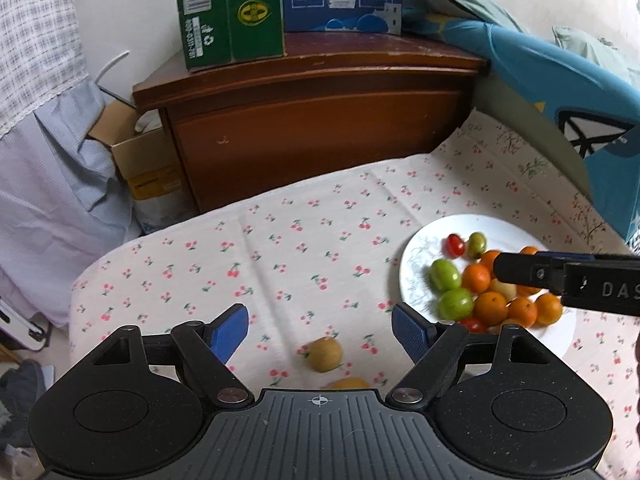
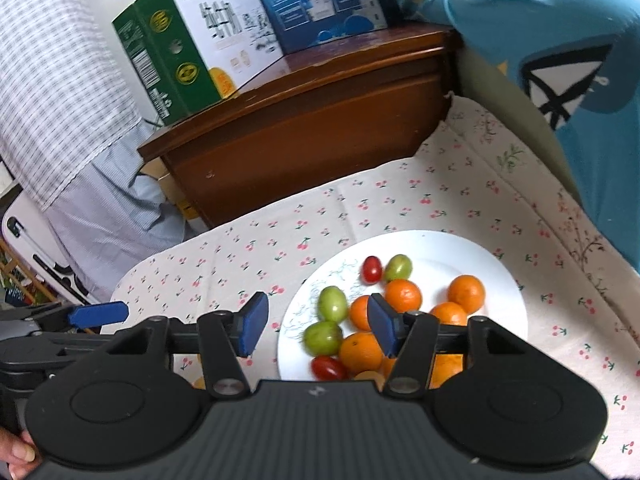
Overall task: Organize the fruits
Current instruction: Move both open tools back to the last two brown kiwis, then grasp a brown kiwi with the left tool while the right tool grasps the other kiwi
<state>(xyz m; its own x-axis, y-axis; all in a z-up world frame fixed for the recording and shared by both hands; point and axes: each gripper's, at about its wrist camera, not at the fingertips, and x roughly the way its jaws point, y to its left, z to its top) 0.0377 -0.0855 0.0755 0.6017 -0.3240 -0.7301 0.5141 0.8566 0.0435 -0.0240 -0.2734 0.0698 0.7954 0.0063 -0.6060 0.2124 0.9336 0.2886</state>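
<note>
both tongs empty, two fruits off the plate

left tongs, the black two-finger gripper with blue pads, stand spread wide over the cherry-print cloth and pinch nothing. just below them lies a small round yellow-brown fruit, alone on the cloth, and a second yellowish fruit peeks out at the edge of the gripper body. my right tongs are parted too, with nothing pressed between the pads; they hang above the near side of the round white plate, where small oranges, green oval fruits and red cherry tomatoes sit bunched together.

i judge the loose yellow-brown fruit the likely next pick. it is round and the cloth is soft, so a pad that lands off-centre could roll it toward the edge of the bed. over the plate, the fruits touch one another; closing on one may nudge its neighbours, and a tomato would bruise under a hard squeeze. the two grippers are near each other and could clash.
</note>
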